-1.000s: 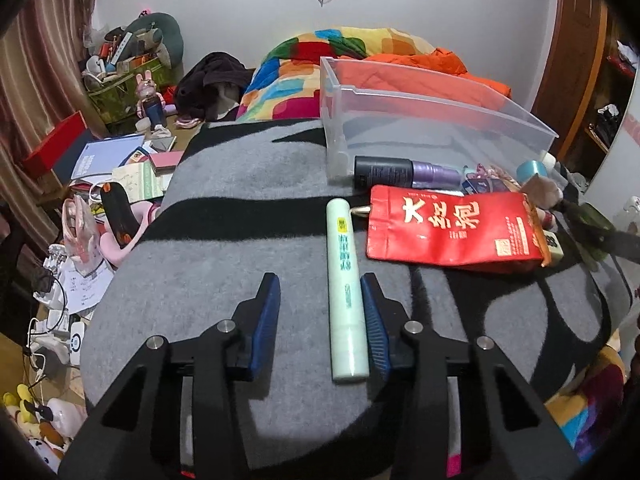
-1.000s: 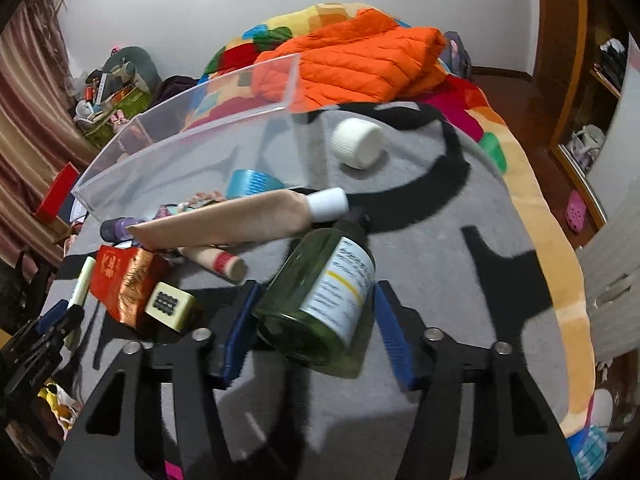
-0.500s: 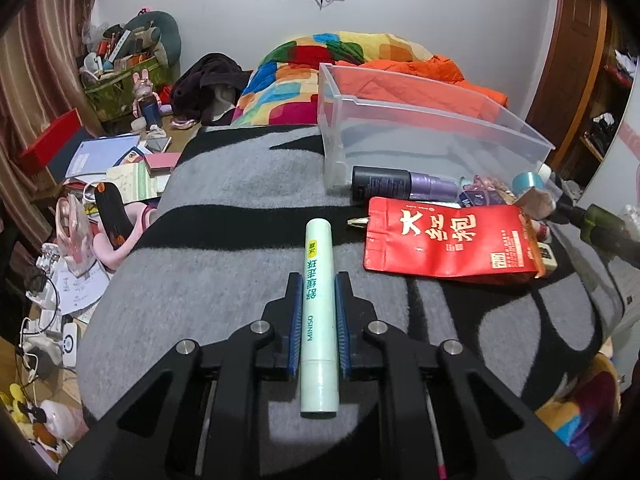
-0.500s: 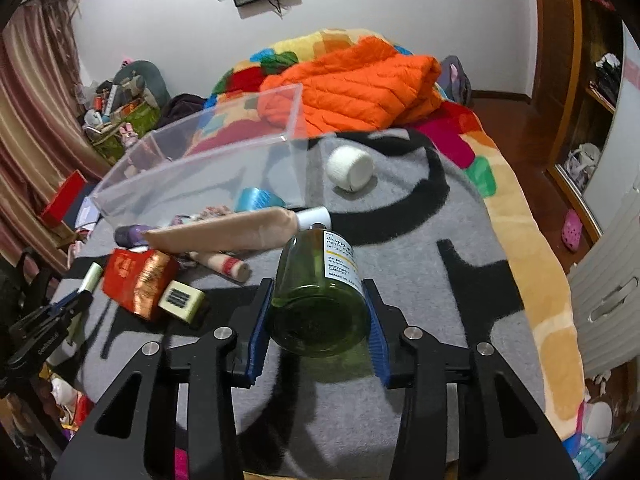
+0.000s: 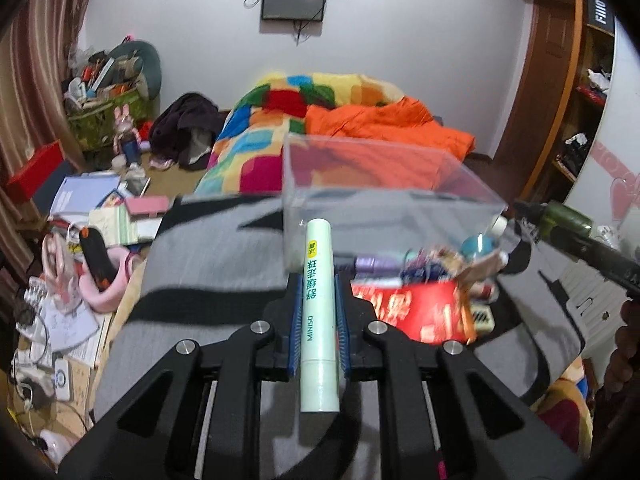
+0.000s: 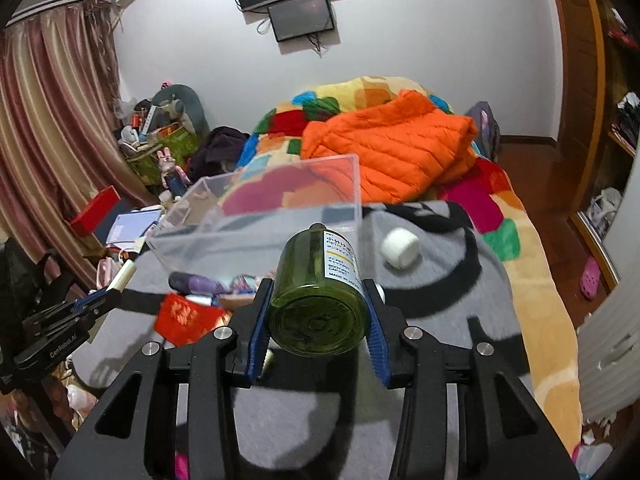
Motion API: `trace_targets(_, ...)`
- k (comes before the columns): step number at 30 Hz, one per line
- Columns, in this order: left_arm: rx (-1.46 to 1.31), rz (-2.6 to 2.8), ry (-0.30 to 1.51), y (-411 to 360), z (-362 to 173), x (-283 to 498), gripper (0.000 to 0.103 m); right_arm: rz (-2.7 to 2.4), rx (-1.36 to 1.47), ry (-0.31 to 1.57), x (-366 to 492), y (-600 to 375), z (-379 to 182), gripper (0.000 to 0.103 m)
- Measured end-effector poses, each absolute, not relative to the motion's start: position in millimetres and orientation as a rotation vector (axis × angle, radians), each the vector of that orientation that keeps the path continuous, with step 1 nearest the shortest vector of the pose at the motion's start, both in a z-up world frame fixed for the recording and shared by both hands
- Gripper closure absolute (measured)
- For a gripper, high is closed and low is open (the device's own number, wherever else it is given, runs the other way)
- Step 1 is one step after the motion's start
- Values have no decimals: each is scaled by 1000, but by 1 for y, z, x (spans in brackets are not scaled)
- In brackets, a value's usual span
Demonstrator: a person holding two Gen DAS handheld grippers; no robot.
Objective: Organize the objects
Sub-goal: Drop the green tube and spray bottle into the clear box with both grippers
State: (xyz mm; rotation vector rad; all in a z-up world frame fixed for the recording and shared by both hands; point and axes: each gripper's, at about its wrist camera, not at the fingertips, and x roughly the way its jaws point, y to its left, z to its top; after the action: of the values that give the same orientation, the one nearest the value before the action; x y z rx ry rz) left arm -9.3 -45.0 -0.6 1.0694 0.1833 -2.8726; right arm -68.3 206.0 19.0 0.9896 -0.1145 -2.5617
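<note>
Left tool [image 5: 317, 320]: closed on a pale green MINISO tube [image 5: 317, 304], held lengthwise between the blue pads [image 5: 295, 332], its far tip pointing at the near wall of the clear plastic bin [image 5: 384, 184]. Right tool [image 6: 318, 312]: clamped on a green glass bottle [image 6: 320, 300], base toward the camera, white label [image 6: 340, 256] on its right side, neck aimed at the bin's near corner. Bin: transparent, rectangular, standing on the grey-and-black blanket [image 6: 440, 300]. In front of the bin, on the blanket: red foil pouch [image 5: 412, 312], purple-and-black bottle [image 6: 192, 282], blue cap [image 5: 478, 246], other small items blurred. Right of the bin: white round jar [image 6: 400, 248], lying apart. Behind the bin: orange quilted jacket [image 6: 392, 152] on a multicoloured bedspread [image 5: 280, 120].
</note>
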Motion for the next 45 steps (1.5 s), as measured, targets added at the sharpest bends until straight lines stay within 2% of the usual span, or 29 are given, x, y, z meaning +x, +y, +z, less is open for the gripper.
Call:
trace_targets(14,1101,-2946,213,-53,28,-90,88,-2485,971,-45,-134,166,27,65)
trace_targets(29,1435,-2889,126,-38,-10,-189,88,-2353,1188,47,-216,127,-9,65)
trace_targets(40,1494,-2902,29,-22,-21,-201,88,-2300,1252,157,-222,116,-23,64)
trace_targets(43,1481,-2917,27,-22,-15,-195,86,-2288,1249,156,-217,119,-18,60)
trace_targets(45,1451,-2924,14,-21,-9,-189,80,-2292,1229,148,-212,123,-12,54)
